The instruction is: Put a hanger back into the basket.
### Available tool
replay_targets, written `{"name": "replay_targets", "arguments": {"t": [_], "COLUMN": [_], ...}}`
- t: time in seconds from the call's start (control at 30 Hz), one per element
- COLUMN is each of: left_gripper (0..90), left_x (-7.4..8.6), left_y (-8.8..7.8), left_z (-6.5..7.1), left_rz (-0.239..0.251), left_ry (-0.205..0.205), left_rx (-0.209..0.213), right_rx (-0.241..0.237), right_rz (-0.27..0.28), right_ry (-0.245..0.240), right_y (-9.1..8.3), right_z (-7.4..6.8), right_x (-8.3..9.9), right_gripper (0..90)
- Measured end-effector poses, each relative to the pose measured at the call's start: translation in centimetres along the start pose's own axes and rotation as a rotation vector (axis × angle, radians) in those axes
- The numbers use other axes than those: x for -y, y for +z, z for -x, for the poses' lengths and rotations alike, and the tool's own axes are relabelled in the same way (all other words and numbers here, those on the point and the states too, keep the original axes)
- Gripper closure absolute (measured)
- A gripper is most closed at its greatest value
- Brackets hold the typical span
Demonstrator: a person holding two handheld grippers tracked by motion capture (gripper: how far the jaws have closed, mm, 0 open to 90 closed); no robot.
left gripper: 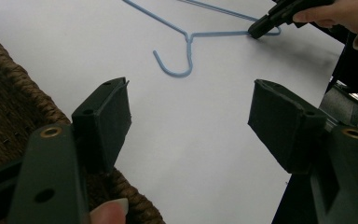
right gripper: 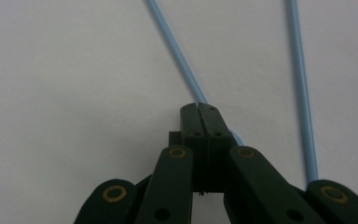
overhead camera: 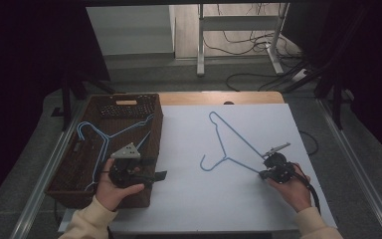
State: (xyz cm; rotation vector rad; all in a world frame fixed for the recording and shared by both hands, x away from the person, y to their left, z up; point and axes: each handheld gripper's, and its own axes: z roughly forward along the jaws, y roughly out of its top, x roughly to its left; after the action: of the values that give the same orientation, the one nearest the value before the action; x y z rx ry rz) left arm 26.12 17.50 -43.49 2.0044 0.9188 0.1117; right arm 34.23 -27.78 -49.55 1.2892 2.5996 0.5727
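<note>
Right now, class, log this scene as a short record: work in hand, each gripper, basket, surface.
work: moving a blue wire hanger lying on the white sheet
right gripper: shut on the hanger's wire near one corner
left gripper: open, nothing between the pads, held over the basket's edge
basket: brown wicker, left of the sheet, with another blue hanger in it

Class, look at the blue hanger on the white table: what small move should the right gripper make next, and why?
Probably lift it slightly: the right gripper is shut on the hanger, which lies flat on the table, with the basket off to one side.
</note>
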Motion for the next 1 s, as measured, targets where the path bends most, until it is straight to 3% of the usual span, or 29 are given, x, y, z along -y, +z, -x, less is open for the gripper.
{"name": "replay_targets", "arguments": {"t": [0.2, 0.37, 0.43, 0.5, 0.7, 0.87, 1.0], "left_gripper": [29.3, 29.3, 29.3, 29.3, 29.3, 29.3, 29.4], "left_x": [-0.1, -0.1, -0.1, -0.1, -0.1, -0.1, -0.1], "left_y": [-0.1, 0.0, -0.1, -0.1, 0.0, -0.2, -0.3], "left_z": [0.1, 0.1, 0.1, 0.1, 0.0, 0.0, 0.0], "left_rz": [0.001, -0.002, -0.002, -0.001, 0.005, 0.01, 0.012], "left_ry": [0.002, 0.004, 0.005, 0.003, -0.003, -0.002, -0.003], "left_rx": [-0.001, -0.001, -0.001, 0.0, 0.004, 0.006, 0.006], "right_rx": [0.043, 0.056, 0.079, 0.048, -0.072, -0.17, -0.172], "right_rz": [0.015, 0.044, 0.054, 0.084, 0.135, 0.114, 0.078], "right_ry": [0.043, 0.113, 0.118, 0.104, -0.011, -0.089, -0.121], "right_y": [-0.4, -0.1, 0.0, -0.2, 0.8, 3.3, 5.0], "right_z": [1.8, 4.1, 4.1, 3.2, -2.4, -7.4, -9.8], "right_x": [0.3, -0.2, -0.6, -1.5, -6.2, -9.6, -11.1], "right_gripper": [90.0, 90.0, 90.0, 90.0, 90.0, 90.0, 90.0]}}
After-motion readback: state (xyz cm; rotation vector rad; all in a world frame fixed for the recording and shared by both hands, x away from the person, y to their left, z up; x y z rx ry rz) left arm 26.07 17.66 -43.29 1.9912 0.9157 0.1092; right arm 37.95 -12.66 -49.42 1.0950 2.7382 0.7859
